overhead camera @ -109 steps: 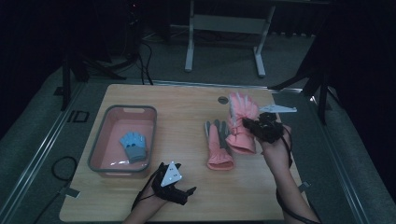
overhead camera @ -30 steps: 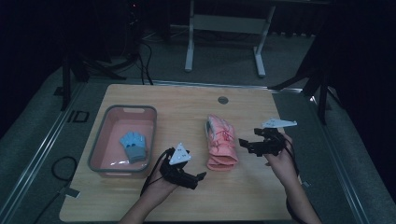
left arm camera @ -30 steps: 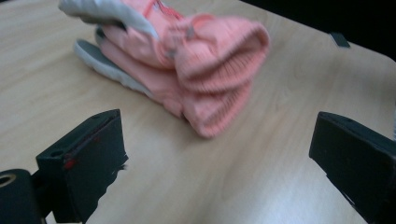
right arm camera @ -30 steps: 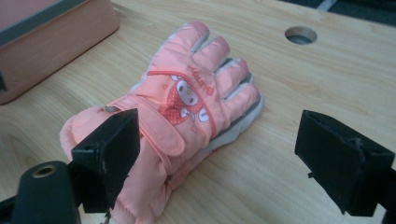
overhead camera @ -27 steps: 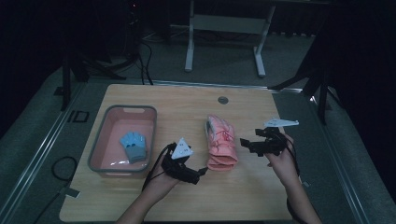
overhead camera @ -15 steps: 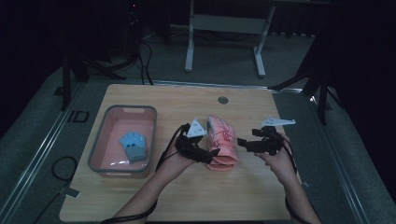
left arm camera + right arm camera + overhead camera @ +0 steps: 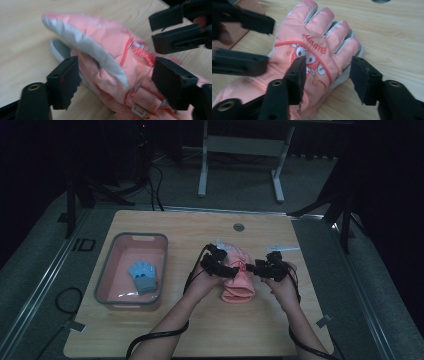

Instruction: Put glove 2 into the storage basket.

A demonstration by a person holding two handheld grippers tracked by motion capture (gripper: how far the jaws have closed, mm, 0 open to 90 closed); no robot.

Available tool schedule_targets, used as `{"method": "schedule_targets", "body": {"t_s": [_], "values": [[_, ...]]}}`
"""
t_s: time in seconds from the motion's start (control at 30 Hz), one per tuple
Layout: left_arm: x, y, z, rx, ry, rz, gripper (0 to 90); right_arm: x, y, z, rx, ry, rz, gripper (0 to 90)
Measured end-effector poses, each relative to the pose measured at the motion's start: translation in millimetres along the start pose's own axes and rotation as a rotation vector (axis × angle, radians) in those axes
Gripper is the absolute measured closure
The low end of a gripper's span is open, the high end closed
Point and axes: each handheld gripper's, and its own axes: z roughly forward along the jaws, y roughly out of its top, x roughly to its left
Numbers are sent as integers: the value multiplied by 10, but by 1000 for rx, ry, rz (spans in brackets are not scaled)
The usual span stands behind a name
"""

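A second ago the left claw (image 7: 227, 266) hung over the bare wood between the tray (image 7: 102, 287) and the gloves (image 7: 239, 279), while the right claw (image 7: 254, 268) waited off their right side; now both have come in on the stacked pink pair, which lies right of the bench's middle, well apart from the tray at the left edge. The blue glove (image 7: 143, 275) in that tray has not stirred. By the look of it, the stack is about to be taken up from both sides, likely bound for the tray. Both sets of jaws have just been closing. In the left gripper view the left claw (image 7: 116, 80) is partly open and straddles the gloves (image 7: 110, 75) near the cuff; its pads (image 7: 65, 78) stand at the fabric's edges, and whether they press is hard to tell through the blur. In the right gripper view the right claw (image 7: 327, 76) is also partly open over the top glove (image 7: 312, 52), one pad (image 7: 297, 75) resting on the printed back, the other clear of the little-finger edge, so nothing is gripped yet.
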Motion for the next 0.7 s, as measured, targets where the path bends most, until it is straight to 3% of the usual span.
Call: {"method": "schedule_targets", "body": {"t_s": [0.1,0.13,0.17,0.23,0.47,0.53,0.7], "values": [[35,-46,61,23,-16,-37,191,-24,-40,62,8,0,31,420],[79,-111,124,53,-35,-80,191,-42,-65,92,18,13,53,420],[98,-140,151,67,-46,-101,185,-85,-132,160,33,29,102,418],[141,-192,194,83,-71,-139,181,-115,-177,224,56,44,138,405],[232,-336,315,81,-155,-232,183,-184,-249,399,133,108,275,397],[255,-357,324,68,-215,-244,284,-198,-257,428,136,137,282,439],[214,-327,317,52,-195,-221,543,-120,-258,431,121,122,233,637]]}}
